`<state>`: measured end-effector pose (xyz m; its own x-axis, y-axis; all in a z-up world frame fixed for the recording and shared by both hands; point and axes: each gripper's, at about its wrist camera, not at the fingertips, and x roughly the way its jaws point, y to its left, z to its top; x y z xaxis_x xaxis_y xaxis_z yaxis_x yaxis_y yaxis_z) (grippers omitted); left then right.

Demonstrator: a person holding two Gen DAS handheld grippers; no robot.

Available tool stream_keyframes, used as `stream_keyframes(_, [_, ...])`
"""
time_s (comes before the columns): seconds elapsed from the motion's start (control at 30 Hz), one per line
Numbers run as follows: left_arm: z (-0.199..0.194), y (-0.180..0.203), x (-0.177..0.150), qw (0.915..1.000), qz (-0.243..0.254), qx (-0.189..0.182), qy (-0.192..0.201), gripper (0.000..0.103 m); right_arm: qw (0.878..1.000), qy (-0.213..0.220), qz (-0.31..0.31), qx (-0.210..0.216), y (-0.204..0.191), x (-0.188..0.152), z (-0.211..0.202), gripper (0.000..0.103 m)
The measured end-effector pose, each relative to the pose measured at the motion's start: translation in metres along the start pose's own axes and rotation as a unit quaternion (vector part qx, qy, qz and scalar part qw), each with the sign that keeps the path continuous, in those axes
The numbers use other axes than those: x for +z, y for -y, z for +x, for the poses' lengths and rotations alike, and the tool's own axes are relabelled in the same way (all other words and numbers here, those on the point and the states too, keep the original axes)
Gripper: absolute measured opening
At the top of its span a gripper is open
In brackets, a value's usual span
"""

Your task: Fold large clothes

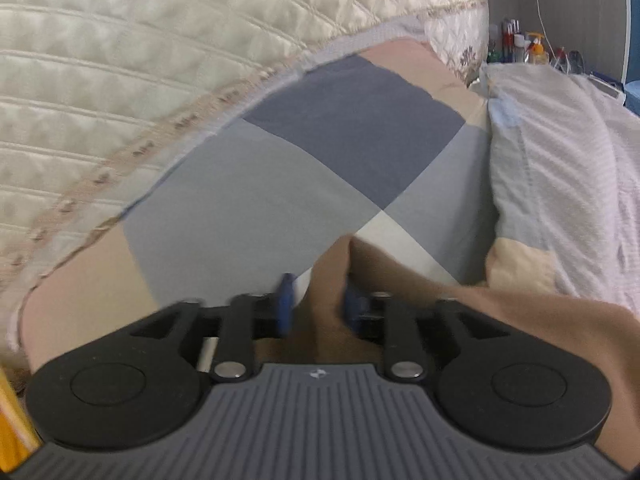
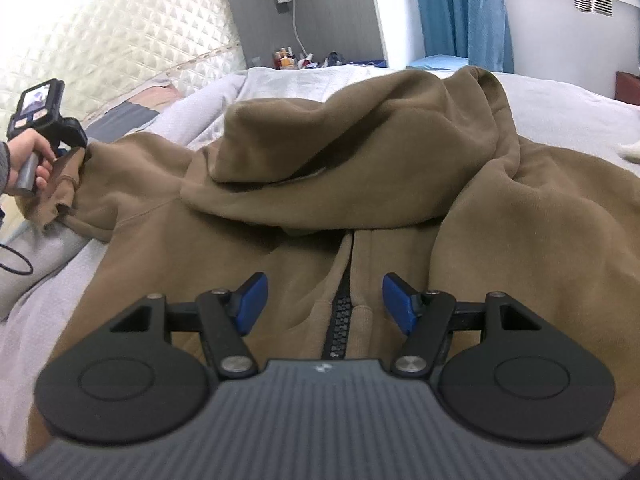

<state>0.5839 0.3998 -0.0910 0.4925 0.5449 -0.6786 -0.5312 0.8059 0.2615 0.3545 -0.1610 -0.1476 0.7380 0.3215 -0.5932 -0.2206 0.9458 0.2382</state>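
A large brown zip hoodie (image 2: 280,184) lies spread on the bed, hood bunched on top, black zipper (image 2: 340,320) running toward me. My right gripper (image 2: 325,302) is open, its blue pads either side of the zipper, just above the cloth. My left gripper (image 1: 318,304) is shut on the hoodie's sleeve cuff (image 1: 332,280), which fills the gap between the blue pads. In the right wrist view the left gripper (image 2: 66,152) shows at the far left, held by a hand, gripping the sleeve end (image 2: 60,192).
A quilted cream headboard (image 1: 140,60) stands behind the bed. A blue, grey and beige patchwork sheet (image 1: 320,140) and a white blanket (image 1: 560,160) lie by it. A cluttered bedside table (image 2: 300,58), blue curtains (image 2: 460,8) and hanging laundry are beyond.
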Motion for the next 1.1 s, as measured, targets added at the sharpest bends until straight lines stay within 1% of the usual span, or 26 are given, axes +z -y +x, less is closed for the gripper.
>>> stream_keyframes(0.03, [-0.011, -0.002, 0.000, 1.0000, -0.001, 0.000, 0.002, 0.058, 1.000, 0.004, 0.001, 0.003, 0.000, 0.000, -0.004, 0.066])
stream_keyframes(0.07, [-0.023, -0.003, 0.000, 1.0000, -0.001, -0.005, 0.005, 0.060, 1.000, 0.004, 0.000, 0.008, 0.000, 0.000, -0.006, 0.066])
stream_keyframes(0.13, [-0.050, -0.006, 0.000, 0.9997, 0.006, -0.020, 0.015, 0.060, 1.000, 0.008, -0.006, 0.012, -0.001, -0.002, -0.013, 0.066])
stream_keyframes(0.23, [-0.094, -0.009, 0.000, 0.9991, 0.008, -0.027, 0.032, 0.062, 1.000, 0.017, -0.020, 0.013, -0.002, -0.005, -0.026, 0.066])
stream_keyframes(0.3, [-0.125, -0.011, -0.004, 0.9981, 0.003, -0.044, 0.042, 0.062, 0.999, 0.026, -0.022, 0.017, -0.002, -0.004, -0.036, 0.066])
stream_keyframes(0.4, [-0.174, -0.010, -0.015, 0.9964, 0.001, -0.065, 0.055, 0.062, 0.999, 0.043, -0.020, 0.024, 0.000, -0.004, -0.054, 0.066])
stream_keyframes(0.47, [-0.208, -0.007, -0.030, 0.9941, -0.001, -0.087, 0.065, 0.062, 0.998, 0.051, -0.019, 0.027, 0.002, -0.004, -0.064, 0.066])
stream_keyframes(0.6, [-0.267, 0.006, -0.077, 0.9871, -0.006, -0.144, 0.070, 0.062, 0.997, 0.063, -0.016, 0.038, 0.003, -0.007, -0.085, 0.066])
stream_keyframes(0.63, [-0.281, 0.011, -0.092, 0.9842, -0.007, -0.163, 0.068, 0.062, 0.997, 0.065, -0.014, 0.043, 0.004, -0.007, -0.091, 0.066])
stream_keyframes(0.73, [-0.316, 0.025, -0.135, 0.9786, -0.014, -0.198, 0.057, 0.062, 0.996, 0.070, -0.019, 0.051, 0.002, -0.008, -0.105, 0.066])
stream_keyframes(0.8, [-0.337, 0.035, -0.163, 0.9729, -0.018, -0.225, 0.051, 0.062, 0.995, 0.072, -0.029, 0.061, 0.000, -0.012, -0.114, 0.066])
stream_keyframes(0.9, [-0.365, 0.049, -0.200, 0.9656, -0.019, -0.254, 0.051, 0.062, 0.994, 0.072, -0.045, 0.073, 0.005, -0.024, -0.131, 0.066])
stream_keyframes(0.97, [-0.386, 0.059, -0.225, 0.9608, -0.013, -0.272, 0.055, 0.062, 0.993, 0.067, -0.033, 0.087, 0.012, -0.031, -0.142, 0.066])
stream_keyframes(1.1, [-0.421, 0.069, -0.266, 0.9508, -0.014, -0.304, 0.057, 0.062, 0.995, 0.048, -0.025, 0.089, 0.017, -0.040, -0.162, 0.067])
